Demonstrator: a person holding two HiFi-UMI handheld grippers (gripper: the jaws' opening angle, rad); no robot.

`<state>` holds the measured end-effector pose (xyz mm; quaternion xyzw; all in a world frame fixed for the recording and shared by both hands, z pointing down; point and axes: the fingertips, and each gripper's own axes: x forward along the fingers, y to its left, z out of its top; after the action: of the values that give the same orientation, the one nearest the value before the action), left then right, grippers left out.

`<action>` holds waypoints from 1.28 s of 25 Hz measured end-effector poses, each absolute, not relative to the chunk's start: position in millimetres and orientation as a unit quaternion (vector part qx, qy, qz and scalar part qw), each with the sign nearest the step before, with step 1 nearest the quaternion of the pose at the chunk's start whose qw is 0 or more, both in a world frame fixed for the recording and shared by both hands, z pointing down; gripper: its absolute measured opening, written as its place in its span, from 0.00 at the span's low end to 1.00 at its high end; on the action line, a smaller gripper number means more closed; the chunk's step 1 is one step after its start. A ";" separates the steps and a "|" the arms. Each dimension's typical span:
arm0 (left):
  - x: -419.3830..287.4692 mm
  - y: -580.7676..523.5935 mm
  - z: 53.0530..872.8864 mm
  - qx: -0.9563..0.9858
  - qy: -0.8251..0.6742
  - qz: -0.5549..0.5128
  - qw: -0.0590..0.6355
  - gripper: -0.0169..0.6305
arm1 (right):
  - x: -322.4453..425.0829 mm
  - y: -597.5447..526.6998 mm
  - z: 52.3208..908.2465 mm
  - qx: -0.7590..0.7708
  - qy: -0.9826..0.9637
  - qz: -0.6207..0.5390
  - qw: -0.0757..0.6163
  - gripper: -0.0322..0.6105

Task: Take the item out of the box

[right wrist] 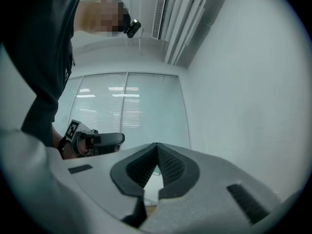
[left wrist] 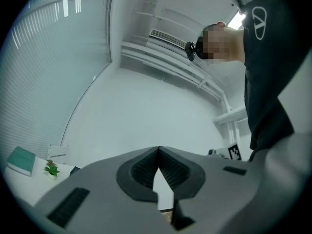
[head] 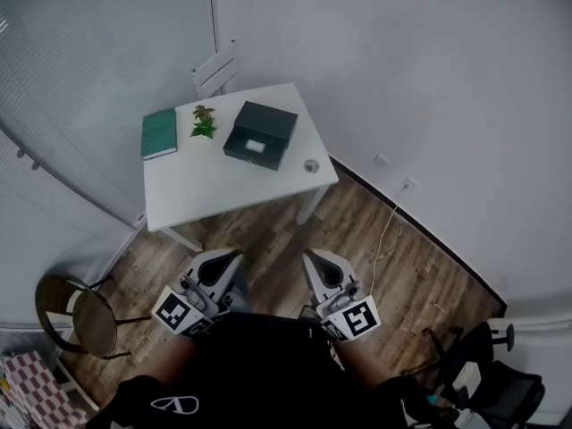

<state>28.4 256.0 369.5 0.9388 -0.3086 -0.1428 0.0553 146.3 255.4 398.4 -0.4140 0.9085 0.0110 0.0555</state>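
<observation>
A dark green box (head: 260, 134) stands open on the white table (head: 214, 190), with a small white item (head: 256, 146) inside it. Both grippers are held well short of the table, over the wooden floor, close to the person's body. My left gripper (head: 230, 259) is shut with nothing between its jaws, whose tips meet in the left gripper view (left wrist: 158, 148). My right gripper (head: 315, 259) is shut and empty too, its tips touching in the right gripper view (right wrist: 156, 145).
On the table lie a green book (head: 159, 132), a small potted plant (head: 203, 121) and a small round object (head: 311, 165). A white chair (head: 214, 70) stands behind the table. A round wooden chair (head: 76, 311) is at the left, and a cable (head: 386, 231) runs along the floor.
</observation>
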 end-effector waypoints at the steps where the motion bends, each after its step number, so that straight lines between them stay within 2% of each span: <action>1: 26.5 237.7 362.7 0.938 -0.304 -0.155 0.057 0.04 | 142.6 240.6 397.6 -0.417 0.907 0.013 0.053 0.06; 4: 14.8 182.1 376.6 0.946 -0.288 -0.133 0.064 0.04 | 130.6 190.5 392.1 -0.429 0.902 0.017 0.046 0.06; 9: -6.4 79.6 336.3 0.949 -0.258 -0.173 0.052 0.04 | 101.4 95.0 382.5 -0.449 0.893 0.021 0.028 0.06; 18: -52.5 -67.2 366.5 0.961 -0.228 -0.132 0.078 0.04 | 50.2 -50.7 375.3 -0.475 0.880 0.025 -0.004 0.06; 24: -61.2 -123.8 373.4 0.964 -0.211 -0.136 0.083 0.04 | 33.0 -106.9 381.9 -0.477 0.877 0.054 -0.024 0.06; 32: -50.7 -156.1 365.0 0.959 -0.229 -0.148 0.081 0.04 | 29.3 -144.6 388.0 -0.450 0.892 0.039 -0.023 0.06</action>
<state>-50.7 -156.1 365.0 0.9585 -0.2294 -0.1484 0.0813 29.3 -144.6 388.0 -0.4499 0.8919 0.0393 -0.0226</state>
